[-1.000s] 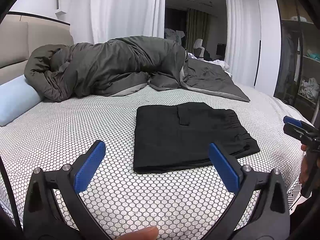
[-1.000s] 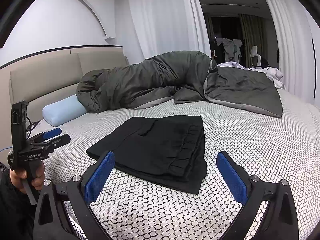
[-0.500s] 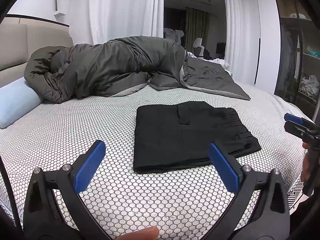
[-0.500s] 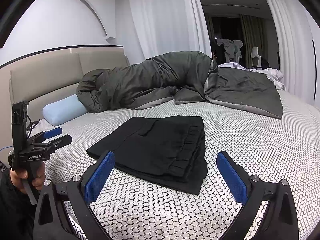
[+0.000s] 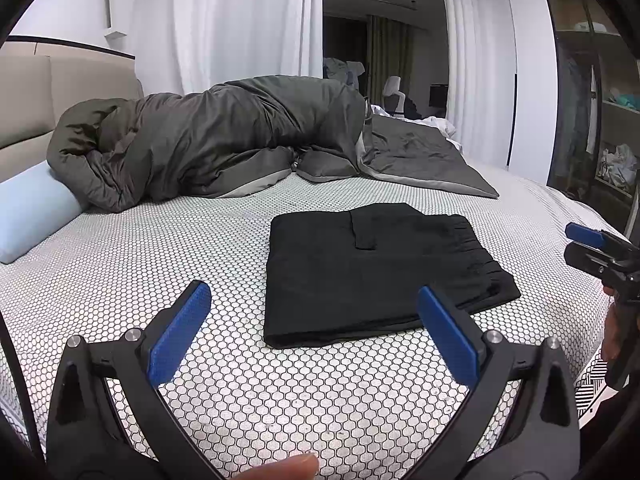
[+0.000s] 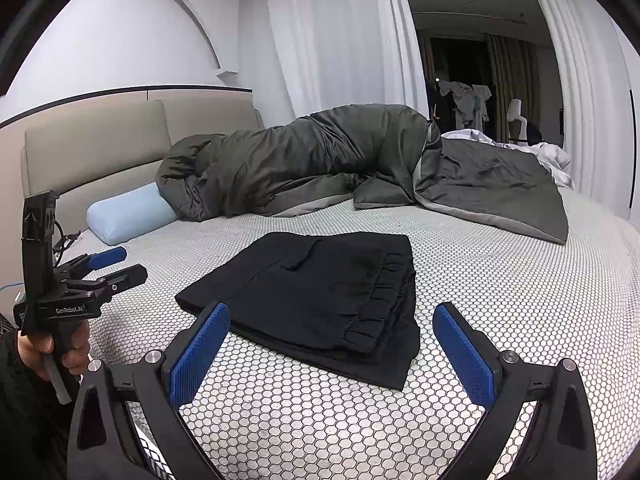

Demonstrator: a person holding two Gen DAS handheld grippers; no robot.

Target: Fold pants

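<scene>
Black pants point(image 5: 376, 268) lie folded into a flat rectangle on the bed, the gathered waistband toward the right side. My left gripper point(image 5: 312, 332) hovers open above the sheet just short of the pants' near edge, nothing between its blue pads. In the right wrist view the same pants point(image 6: 320, 292) lie ahead of my right gripper point(image 6: 332, 344), which is also open and empty. The right gripper point(image 5: 588, 246) shows at the far right edge of the left wrist view. The left gripper point(image 6: 116, 266), held in a hand, appears at the left of the right wrist view.
A rumpled dark grey duvet point(image 5: 224, 148) covers the back of the bed, with a pale blue bolster pillow point(image 5: 32, 216) at the left by the beige headboard point(image 6: 100, 148). The honeycomb-patterned sheet point(image 5: 140, 256) spreads around the pants. An open wardrobe point(image 5: 600, 120) stands at the right.
Both grippers have stayed almost still and open. The left wrist view has shifted only slightly. The pants have not moved.
</scene>
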